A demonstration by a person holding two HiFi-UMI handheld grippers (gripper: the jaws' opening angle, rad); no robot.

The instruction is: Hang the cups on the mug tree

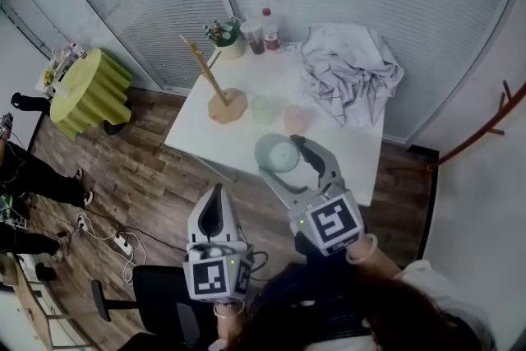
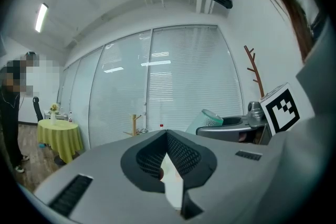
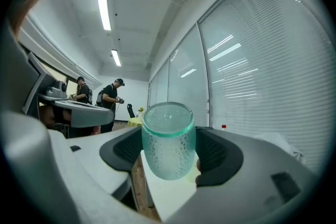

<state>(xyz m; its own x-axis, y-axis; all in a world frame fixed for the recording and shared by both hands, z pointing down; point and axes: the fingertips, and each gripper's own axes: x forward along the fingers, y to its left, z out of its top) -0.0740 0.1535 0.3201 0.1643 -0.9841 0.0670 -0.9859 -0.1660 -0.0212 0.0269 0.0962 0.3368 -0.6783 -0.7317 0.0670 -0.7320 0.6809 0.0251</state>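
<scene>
Head view overhead; gripper views level; all apparently share cup [image 1: 277, 154].

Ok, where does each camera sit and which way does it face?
Head view: on the person's head, looking steeply down at the white table and mug tree; both tools show.
Left gripper view: rides the left tool, facing the blinds; its shut jaws show.
Right gripper view: rides the right tool; its jaws hold the teal cup.
Shared: head and left gripper views both show that cup.
</scene>
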